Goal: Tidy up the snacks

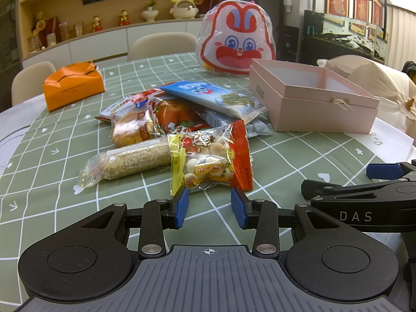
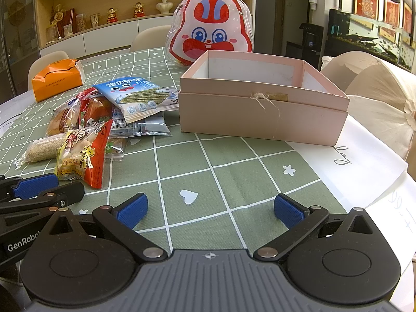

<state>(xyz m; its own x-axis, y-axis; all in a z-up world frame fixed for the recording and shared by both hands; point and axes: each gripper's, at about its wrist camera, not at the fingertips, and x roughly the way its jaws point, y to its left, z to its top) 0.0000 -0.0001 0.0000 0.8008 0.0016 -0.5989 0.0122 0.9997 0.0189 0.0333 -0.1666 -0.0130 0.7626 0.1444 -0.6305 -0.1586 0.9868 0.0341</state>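
Observation:
A pile of snack packets lies on the green checked tablecloth. Nearest is a yellow-and-red biscuit packet [image 1: 212, 160], also in the right wrist view [image 2: 82, 154]. Beside it lie a sesame bar [image 1: 130, 162], a bread packet [image 1: 132, 128] and a blue seaweed packet [image 1: 215, 97]. An open, empty pink box [image 2: 262, 101] stands right of the pile. My left gripper [image 1: 210, 208] is open, its fingertips just short of the biscuit packet's near edge. My right gripper [image 2: 210, 208] is wide open and empty over the cloth in front of the box.
A rabbit-face bag [image 1: 236, 39] stands behind the box. An orange box [image 1: 74, 84] sits at the far left. A cream wrapped bundle [image 2: 377, 91] lies right of the pink box. White paper [image 2: 364, 163] covers the table's right edge. Chairs stand behind the table.

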